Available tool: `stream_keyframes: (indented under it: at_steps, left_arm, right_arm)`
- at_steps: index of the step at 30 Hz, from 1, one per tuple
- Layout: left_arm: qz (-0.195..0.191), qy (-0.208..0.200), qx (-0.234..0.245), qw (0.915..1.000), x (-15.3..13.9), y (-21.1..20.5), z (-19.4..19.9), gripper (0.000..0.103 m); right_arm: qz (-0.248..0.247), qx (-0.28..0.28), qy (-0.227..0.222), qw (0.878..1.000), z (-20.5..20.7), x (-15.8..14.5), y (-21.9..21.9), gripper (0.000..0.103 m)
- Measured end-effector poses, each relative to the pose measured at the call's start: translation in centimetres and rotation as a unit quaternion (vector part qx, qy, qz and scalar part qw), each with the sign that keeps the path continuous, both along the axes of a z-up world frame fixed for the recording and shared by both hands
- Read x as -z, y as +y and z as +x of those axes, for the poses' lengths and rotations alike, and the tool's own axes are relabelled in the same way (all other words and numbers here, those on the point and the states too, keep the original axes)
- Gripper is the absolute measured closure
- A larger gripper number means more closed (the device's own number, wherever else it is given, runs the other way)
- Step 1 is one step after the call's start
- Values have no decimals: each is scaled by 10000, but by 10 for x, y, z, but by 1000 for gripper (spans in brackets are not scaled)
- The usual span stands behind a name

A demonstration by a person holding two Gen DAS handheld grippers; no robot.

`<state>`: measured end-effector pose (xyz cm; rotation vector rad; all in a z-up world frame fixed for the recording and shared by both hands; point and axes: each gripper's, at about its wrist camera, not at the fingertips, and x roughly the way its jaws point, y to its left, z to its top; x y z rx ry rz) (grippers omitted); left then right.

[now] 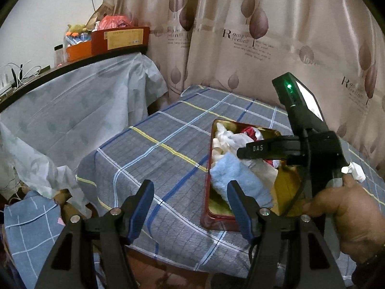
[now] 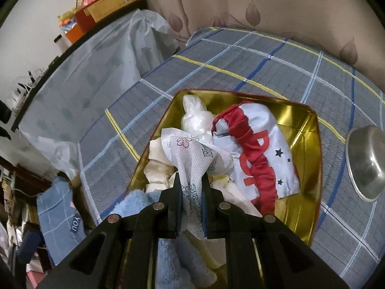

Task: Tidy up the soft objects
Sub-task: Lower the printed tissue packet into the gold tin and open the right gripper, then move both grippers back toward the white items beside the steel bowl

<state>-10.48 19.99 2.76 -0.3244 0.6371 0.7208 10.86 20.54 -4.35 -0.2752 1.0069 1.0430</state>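
A gold-lined tin box (image 2: 305, 130) with a red outside (image 1: 207, 192) sits on the plaid-covered table. It holds several soft things: a light blue towel (image 1: 238, 178), a red and white printed cloth (image 2: 259, 154), a clear plastic bag (image 2: 195, 115) and cream cloths. My right gripper (image 2: 192, 180) is shut on a white printed wipe packet (image 2: 190, 154) over the box. In the left wrist view that gripper (image 1: 240, 153) hovers above the box, held by a hand (image 1: 349, 212). My left gripper (image 1: 190, 187) stands open near the box's left wall, nothing between its fingers.
A steel bowl (image 2: 368, 163) lies right of the box. The plaid tablecloth (image 1: 156, 144) covers the table to the curtain (image 1: 240, 36) behind. At left, a covered counter (image 1: 72, 101) carries a red carton (image 1: 120, 39) and clutter. A blue plaid cloth (image 1: 31, 228) lies below.
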Motion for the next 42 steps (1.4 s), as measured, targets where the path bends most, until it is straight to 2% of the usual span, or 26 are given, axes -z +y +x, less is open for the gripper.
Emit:
stream_keyframes:
  at_steps: [11,18,20,22,24,28,34,36,39,42]
  left_arm:
    - [-83,113,-6,9999,4,3,4,38]
    - [-7,222,-24,9998,6,2,6,38]
    - [24,264,-40,9996,7,2,6,38]
    - [21,271,-39,9996,7,2,6,38]
    - [23,289,-39,9996,8,2,7,38]
    - [46,323,-47,9995,9,2,8,38]
    - [172,333,-48,9993,8,1,6,38]
    - [204,326,-31,9993,8,0,5,38]
    - [298,339,-7,9990,7,-3,5,38]
    - [407,329,40,9986,5,-8,6,38]
  right_arm:
    - [-50,16,-23,10000,-1,6,4,91]
    - [11,-21,-231,9997,-5,1,3,83]
    - [118,1,-203,9997,-5,-3,0,79]
    - [391,27,-119,9992,-4,-9,-8,61]
    - [529,81,-215,9983,-5,-16,-14,50]
    - [678,143,-291,9972,-5,-24,-24,49]
    - [1349,509,-247,9892,-8,-35,-82,49]
    - [1498,676,-366,9857,-13,-36,-112,45]
    - [1341,1058,-797,9821,-16,-29,-170,39]
    - [947,1577,-985,9780,-6,-11,-228,36]
